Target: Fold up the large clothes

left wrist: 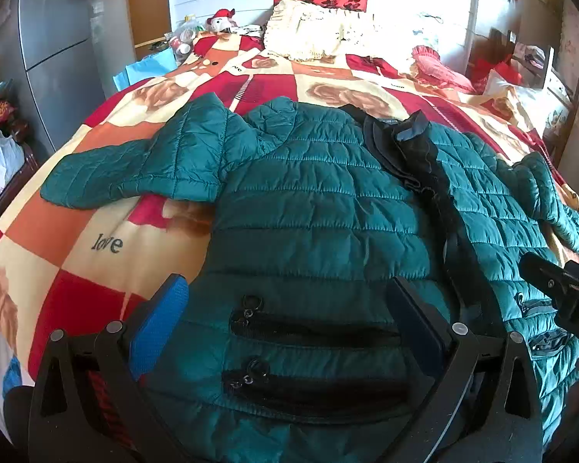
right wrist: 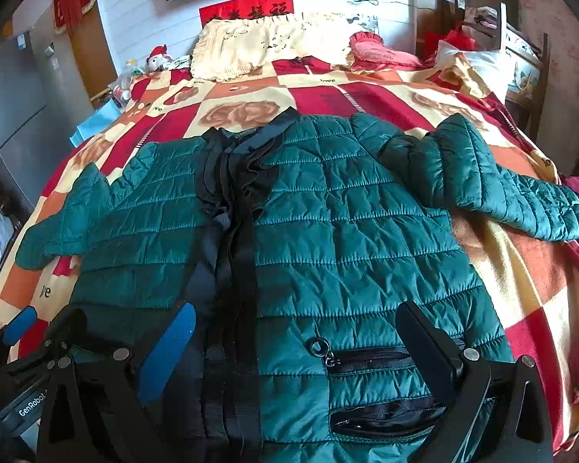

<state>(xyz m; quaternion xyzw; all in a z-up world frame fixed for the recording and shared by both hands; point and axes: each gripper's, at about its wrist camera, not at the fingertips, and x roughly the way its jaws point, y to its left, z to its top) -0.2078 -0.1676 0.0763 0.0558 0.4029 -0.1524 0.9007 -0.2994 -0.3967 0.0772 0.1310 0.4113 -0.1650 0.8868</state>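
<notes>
Left wrist view: your left gripper [left wrist: 285,332] hangs wide open and empty over the teal quilted jacket [left wrist: 308,193], spread front-up on the patterned bedspread [left wrist: 77,254]. Right wrist view: your right gripper [right wrist: 297,351] gapes empty too (contact with cloth seems absent); the puffy, slippery, light jacket is best pinched at hem or sleeve [right wrist: 501,181].

1. Your work surface is a bed covered by a checked blanket [left wrist: 96,239] in red, orange and cream, printed with roses and the word "love".
2. A teal quilted jacket [left wrist: 308,200] lies flat on it, front up, sleeves spread toward 9 and 3 o'clock.
3. At 12 o'clock, a cream frilled pillow [right wrist: 266,44] rests at the head.
4. A red frilled cushion [right wrist: 382,52] lies just beside it, toward 1 o'clock.
</notes>
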